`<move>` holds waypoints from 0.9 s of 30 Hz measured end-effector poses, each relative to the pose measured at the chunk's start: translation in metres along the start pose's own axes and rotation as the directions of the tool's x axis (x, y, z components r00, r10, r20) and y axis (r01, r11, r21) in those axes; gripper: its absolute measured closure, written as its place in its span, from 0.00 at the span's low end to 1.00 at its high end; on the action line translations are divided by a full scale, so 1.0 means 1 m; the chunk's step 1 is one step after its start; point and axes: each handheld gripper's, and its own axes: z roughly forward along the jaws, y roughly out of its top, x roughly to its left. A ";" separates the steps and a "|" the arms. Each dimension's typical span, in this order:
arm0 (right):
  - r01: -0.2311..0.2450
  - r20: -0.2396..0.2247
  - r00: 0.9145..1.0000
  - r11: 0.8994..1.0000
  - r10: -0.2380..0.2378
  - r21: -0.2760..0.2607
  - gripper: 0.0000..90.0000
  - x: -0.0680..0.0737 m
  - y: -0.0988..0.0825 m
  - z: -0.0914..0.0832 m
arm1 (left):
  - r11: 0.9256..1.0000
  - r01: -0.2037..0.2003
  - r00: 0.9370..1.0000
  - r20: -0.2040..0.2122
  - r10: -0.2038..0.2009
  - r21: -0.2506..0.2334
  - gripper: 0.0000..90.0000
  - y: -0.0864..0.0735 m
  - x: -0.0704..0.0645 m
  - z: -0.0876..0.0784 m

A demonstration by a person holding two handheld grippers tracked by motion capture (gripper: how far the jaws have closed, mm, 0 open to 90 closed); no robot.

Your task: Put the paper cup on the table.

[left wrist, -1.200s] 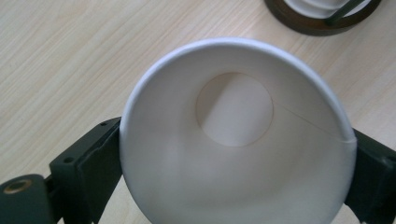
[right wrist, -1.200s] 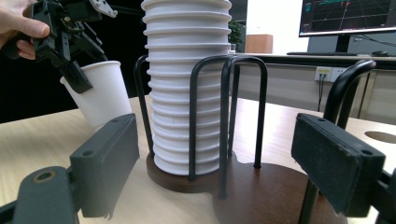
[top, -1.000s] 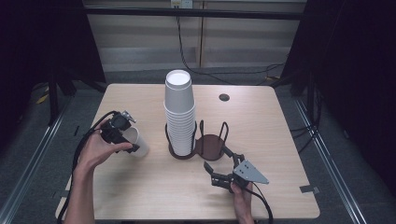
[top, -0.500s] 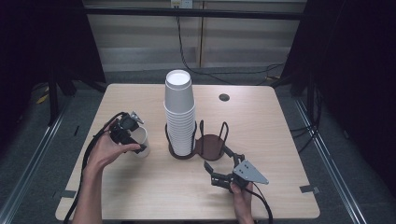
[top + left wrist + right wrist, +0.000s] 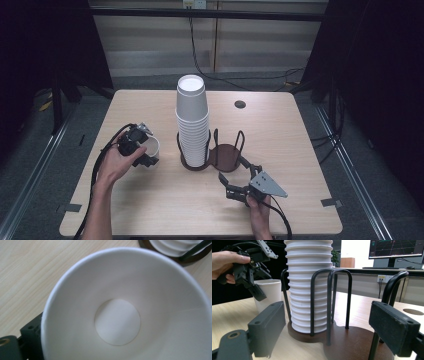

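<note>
A single white paper cup [image 5: 151,146] stands left of a tall stack of white cups [image 5: 192,120]. The stack sits in a dark two-place holder [image 5: 227,156] with wire posts. My left gripper [image 5: 141,151] comes down over the single cup [image 5: 120,315], and one finger [image 5: 31,331] lies against the cup's outer wall. Its jaws have just been closing with the cup between them. In the right gripper view that cup [image 5: 268,293] stands beside the stack [image 5: 309,290], under the left gripper [image 5: 254,287]. My right gripper [image 5: 226,185] rests open on the table, facing the holder's empty place [image 5: 352,340].
A round dark hole [image 5: 240,104] marks the table's far right part. Cables trail from both grippers toward the near edge. Bare wood lies between the two hands. A monitor [image 5: 397,248] glows beyond the table.
The left hand and its gripper have shifted a little to the right, onto the single cup. The right gripper, the stack and the holder have kept their places.
</note>
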 end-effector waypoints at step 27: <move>-0.001 0.000 1.000 1.000 0.001 0.003 0.15 0.000 0.000 0.000 | 0.976 0.113 0.994 0.020 -0.111 -0.188 0.17 -0.049 0.005 -0.002</move>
